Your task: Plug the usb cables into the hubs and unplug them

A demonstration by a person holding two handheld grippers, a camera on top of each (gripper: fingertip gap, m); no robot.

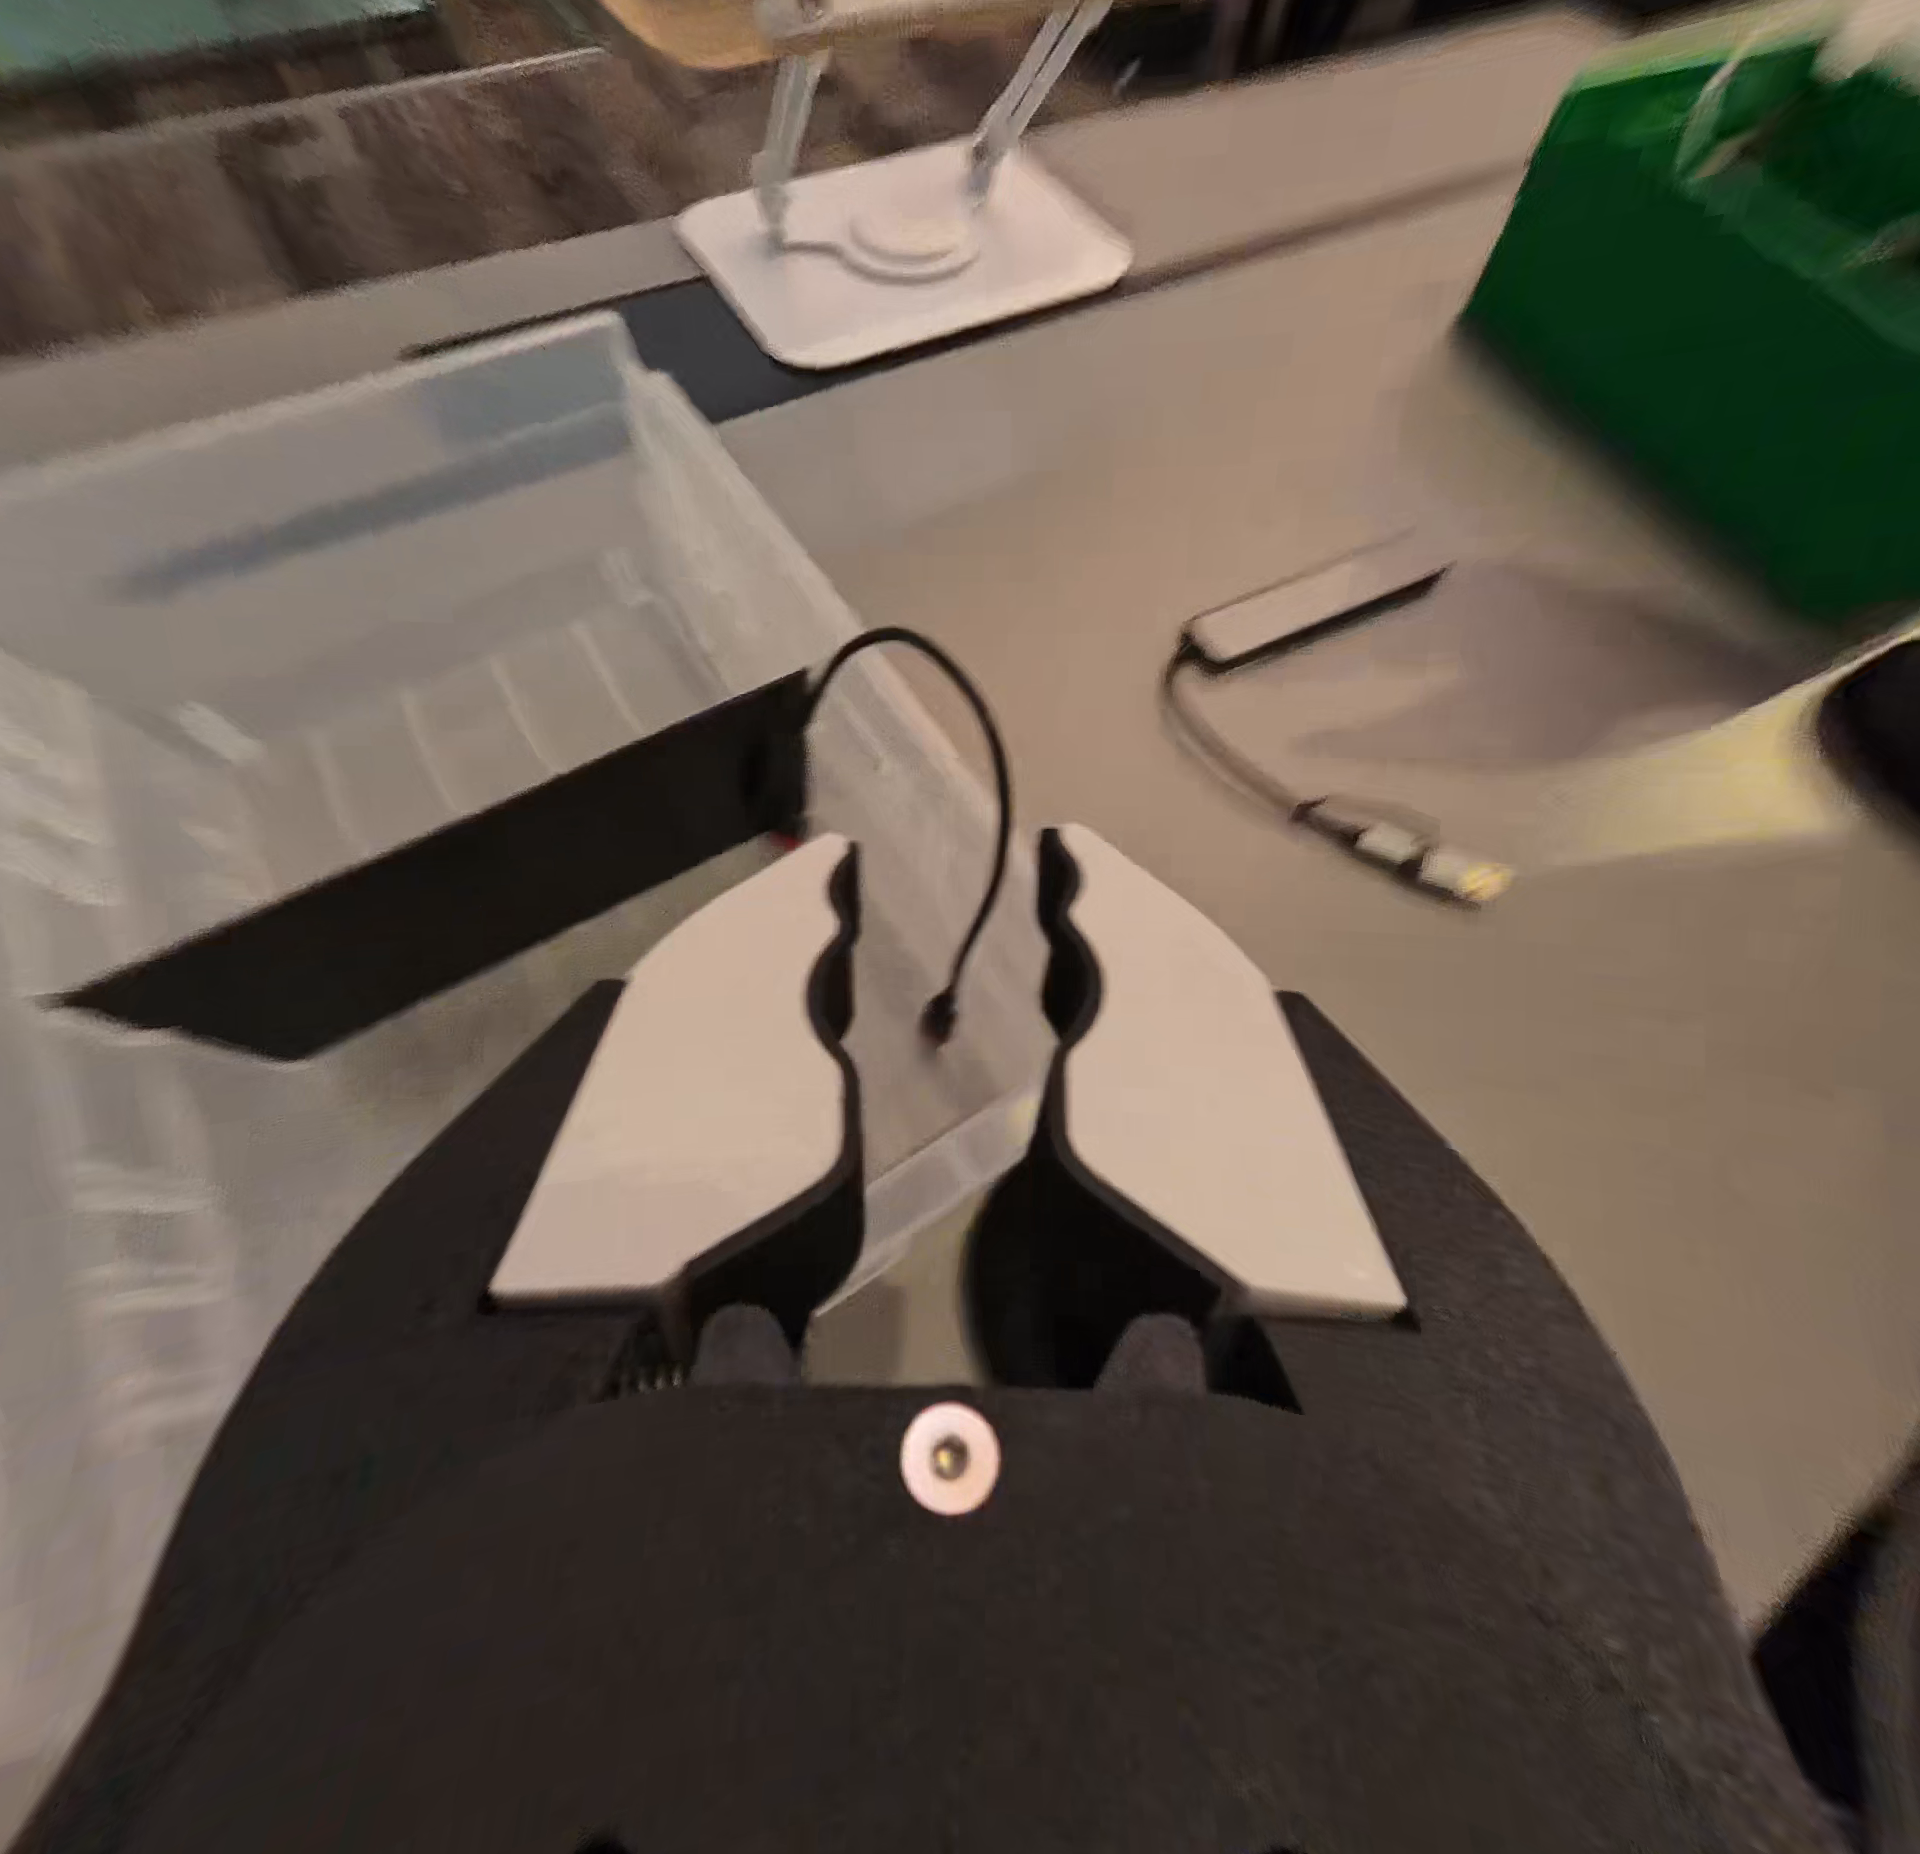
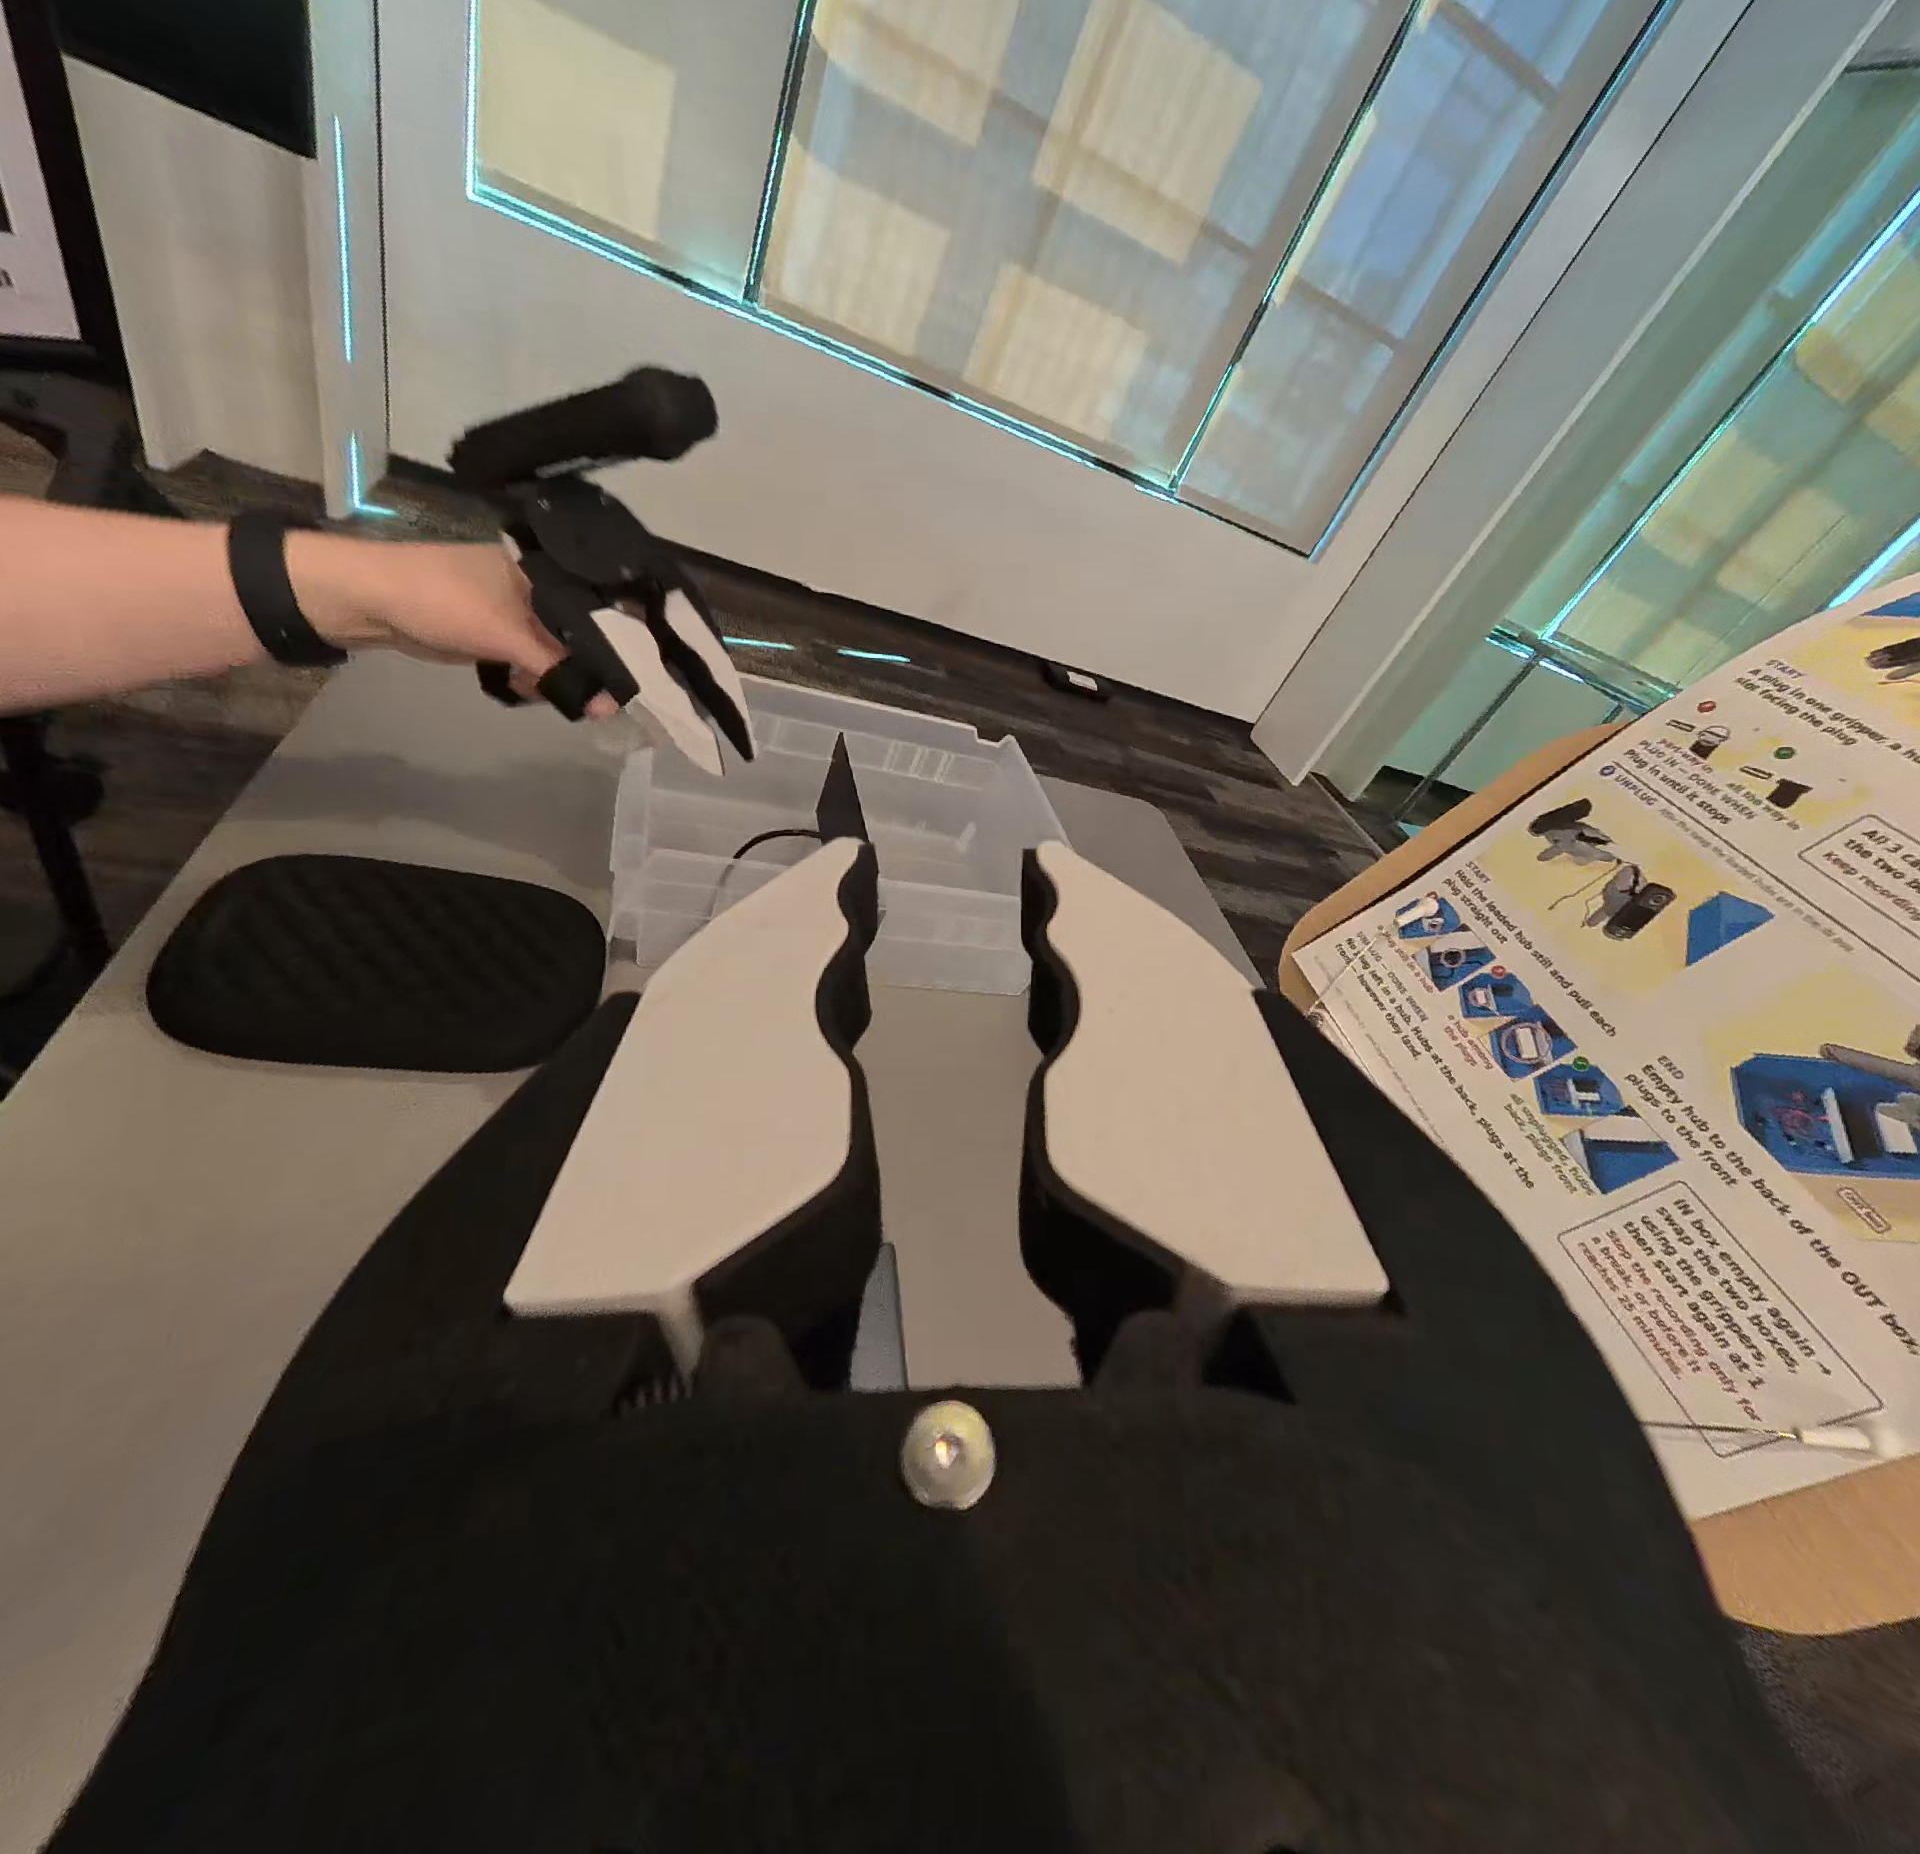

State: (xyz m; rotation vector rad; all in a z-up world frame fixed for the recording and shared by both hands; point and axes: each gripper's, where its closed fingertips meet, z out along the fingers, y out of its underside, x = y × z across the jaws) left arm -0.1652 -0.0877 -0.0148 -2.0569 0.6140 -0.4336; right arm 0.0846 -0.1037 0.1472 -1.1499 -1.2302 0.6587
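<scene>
My left gripper [image 1: 945, 848] is open and empty, hovering over the near corner of a clear plastic box [image 1: 312, 609]. A long black hub [image 1: 416, 869] lies tilted in that box. Its thin black cable [image 1: 992, 765] arcs up and hangs down, with the small plug [image 1: 940, 1020] between my fingers and touching neither. A silver hub [image 1: 1309, 609] lies on the grey table [image 1: 1143, 516]. Its cable runs to several light plugs [image 1: 1403, 854]. My right gripper [image 2: 945, 859] is open and empty above the table. In the right wrist view, the left gripper [image 2: 727, 755] is held above the box [image 2: 935, 931].
A green box [image 1: 1714, 350] stands at the right. A white stand base [image 1: 904, 256] sits at the table's far edge. In the right wrist view, a black pad [image 2: 374, 963] lies left of the box and an instruction sheet on a board [image 2: 1610, 1077] leans at the right.
</scene>
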